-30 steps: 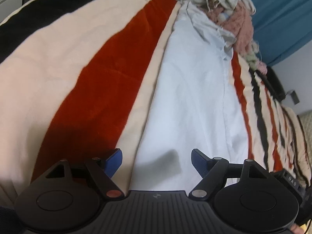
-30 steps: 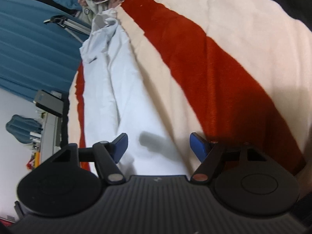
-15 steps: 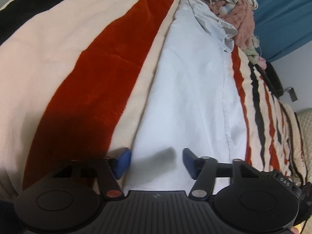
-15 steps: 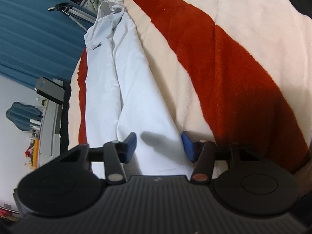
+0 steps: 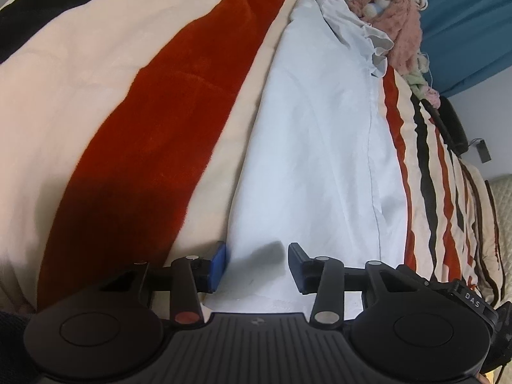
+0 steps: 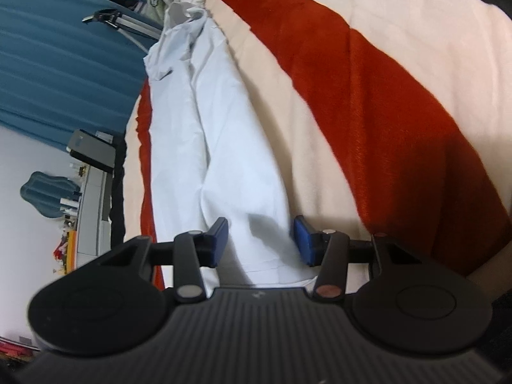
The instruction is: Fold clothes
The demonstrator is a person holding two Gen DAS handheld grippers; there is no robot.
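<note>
Pale blue garment (image 5: 320,147) laid lengthwise on striped blanket (image 5: 153,121), far end touching heap of clothes (image 5: 393,16) at blanket's far edge. Left gripper (image 5: 256,267) half open astride garment's near hem, pads apart from cloth. Right gripper (image 6: 260,240) closing, jaws half apart, same hem between, not pinched

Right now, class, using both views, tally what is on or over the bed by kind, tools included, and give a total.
Pale blue garment, laid out flat: 1
Heap of crumpled clothes: 1
Striped blanket: 1
Tools: 2, the left tool and the right tool, whose jaws are closing with the garment between them
Total: 5
</note>
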